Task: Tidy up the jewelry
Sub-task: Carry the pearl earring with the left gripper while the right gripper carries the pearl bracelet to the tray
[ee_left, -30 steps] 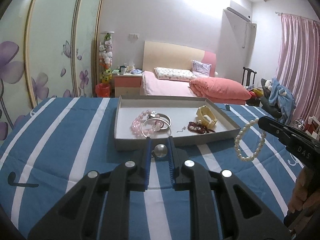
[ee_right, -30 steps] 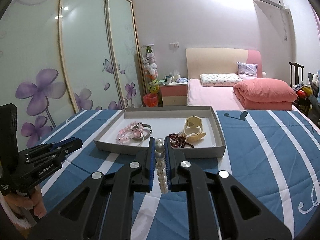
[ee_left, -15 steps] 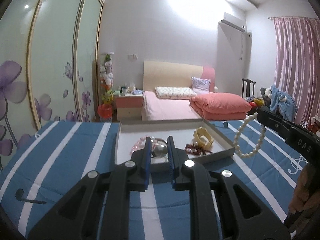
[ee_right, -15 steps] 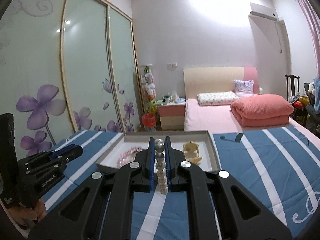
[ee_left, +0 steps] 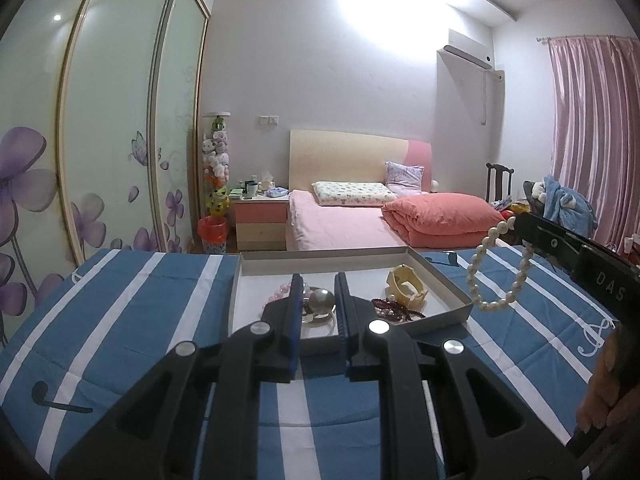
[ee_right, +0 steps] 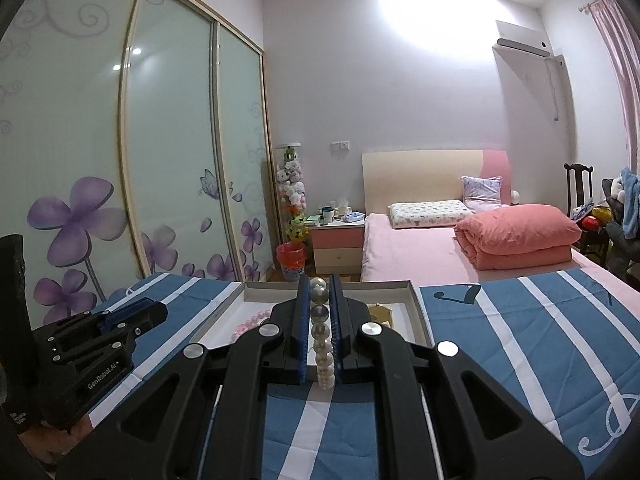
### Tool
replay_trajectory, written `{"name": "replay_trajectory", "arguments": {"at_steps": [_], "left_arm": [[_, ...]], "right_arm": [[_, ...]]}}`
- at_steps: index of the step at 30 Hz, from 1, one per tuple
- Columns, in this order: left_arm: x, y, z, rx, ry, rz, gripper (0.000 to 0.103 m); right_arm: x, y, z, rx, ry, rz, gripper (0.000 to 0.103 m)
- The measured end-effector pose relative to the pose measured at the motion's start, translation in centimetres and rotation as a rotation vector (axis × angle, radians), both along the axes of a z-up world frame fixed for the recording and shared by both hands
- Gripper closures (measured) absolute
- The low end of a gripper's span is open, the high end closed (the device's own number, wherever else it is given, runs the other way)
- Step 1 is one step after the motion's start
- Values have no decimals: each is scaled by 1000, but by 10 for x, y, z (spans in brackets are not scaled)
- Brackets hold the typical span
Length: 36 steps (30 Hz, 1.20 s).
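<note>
A shallow grey tray (ee_left: 440,278) lies on the blue striped cloth. In it are a pink bead bracelet (ee_left: 280,290), a yellow watch-like band (ee_left: 404,284) and a dark red bead string (ee_left: 394,312). My left gripper (ee_left: 318,282) hovers over the tray's near edge, shut on a round silvery bead (ee_left: 320,300). To the right of the tray, my right gripper (ee_left: 518,222) is shut on a white pearl bracelet (ee_left: 496,276), which hangs in a loop. In the right wrist view the pearl bracelet (ee_right: 322,332) runs between the right gripper's (ee_right: 320,290) fingers, with the left gripper (ee_right: 158,314) at far left.
The blue and white striped cloth (ee_left: 132,312) covers the surface around the tray. Behind it stand a pink bed (ee_left: 340,224) with a folded coral quilt (ee_left: 440,214), a nightstand (ee_left: 262,220) and flowered sliding doors (ee_right: 168,160). A person's hand (ee_left: 608,396) shows at the right edge.
Both views have tilted up, so the tray sits lower in them. My left gripper rose a little with the bead. The pearl bracelet still hangs from the right gripper.
</note>
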State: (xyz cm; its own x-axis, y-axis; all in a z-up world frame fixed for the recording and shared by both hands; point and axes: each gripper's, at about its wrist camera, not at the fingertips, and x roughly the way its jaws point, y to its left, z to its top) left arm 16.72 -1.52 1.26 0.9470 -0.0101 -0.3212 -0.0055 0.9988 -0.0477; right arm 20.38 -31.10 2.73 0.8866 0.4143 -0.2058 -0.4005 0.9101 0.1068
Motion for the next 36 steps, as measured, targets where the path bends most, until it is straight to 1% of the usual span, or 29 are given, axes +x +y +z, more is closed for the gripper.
{"name": "replay_trajectory", "arguments": {"at_steps": [12, 17, 21, 26, 29, 33, 36], "left_arm": [[8, 1, 4, -2, 4, 3, 87], [13, 3, 6, -1, -3, 6, 87], [24, 5, 13, -2, -17, 5, 87], [47, 8, 22, 2, -46, 6, 87], [65, 10, 22, -2, -51, 1, 87], [93, 16, 12, -20, -25, 9, 87], [117, 22, 0, -36, 12, 26, 87]], "right_arm": [[6, 5, 4, -14, -1, -22, 93], [13, 9, 8, -15, -16, -25, 93], [23, 13, 15, -15, -37, -26, 93], [45, 20, 20, -5, -43, -18, 93], [68, 25, 14, 3, -17, -10, 93], [97, 34, -1, -3, 43, 3, 93], [115, 45, -15, -24, 83, 17, 93]]}}
